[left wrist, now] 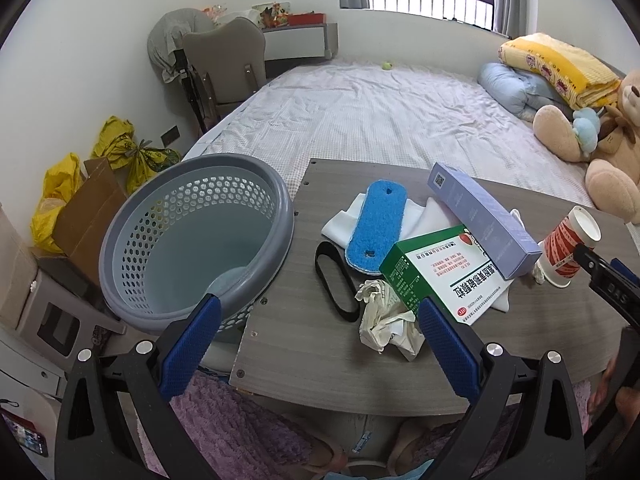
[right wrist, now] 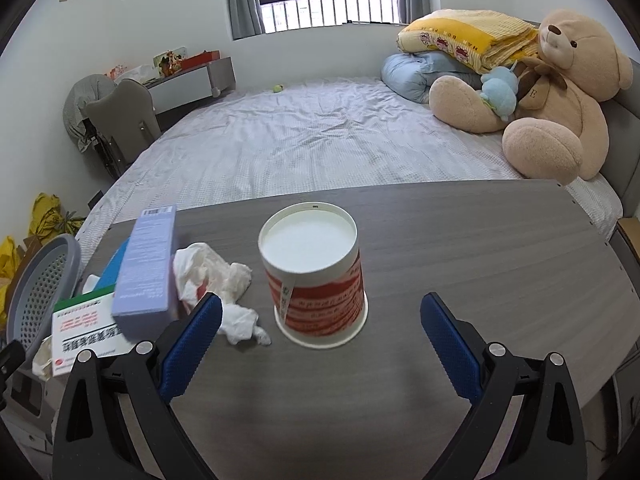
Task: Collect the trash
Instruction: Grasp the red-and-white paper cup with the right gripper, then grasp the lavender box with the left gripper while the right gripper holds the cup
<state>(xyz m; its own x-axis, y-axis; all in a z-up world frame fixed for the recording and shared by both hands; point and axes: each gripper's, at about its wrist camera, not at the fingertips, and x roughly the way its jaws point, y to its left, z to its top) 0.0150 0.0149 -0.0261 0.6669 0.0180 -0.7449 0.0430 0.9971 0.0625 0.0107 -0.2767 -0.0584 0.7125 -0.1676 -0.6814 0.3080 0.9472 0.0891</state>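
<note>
Beyond the left tongs' (left wrist: 318, 320) left finger stood a grey perforated basket (left wrist: 192, 240), holding nothing that showed. Those tongs gaped wide and gripped nothing. Between their fingers on the grey wood-grain table (left wrist: 320, 368) lay a black band (left wrist: 336, 280) and crumpled paper (left wrist: 384, 316), with a blue scrub pad (left wrist: 374, 224), a green-and-white medicine box (left wrist: 444, 276) and a lilac carton (left wrist: 480, 216) farther off. The right tongs (right wrist: 320, 320), also spread and holding nothing, framed an upturned red-and-white paper cup (right wrist: 316, 276); a crumpled tissue (right wrist: 216, 276) lay at their left finger. A bed (right wrist: 304, 144) stretched beyond.

Left black plastic two-finger gripper (left wrist: 318, 314) and right twin (right wrist: 320, 312): 2 blue textured pads (left wrist: 190, 346), silver round screws (left wrist: 144, 347).
</note>
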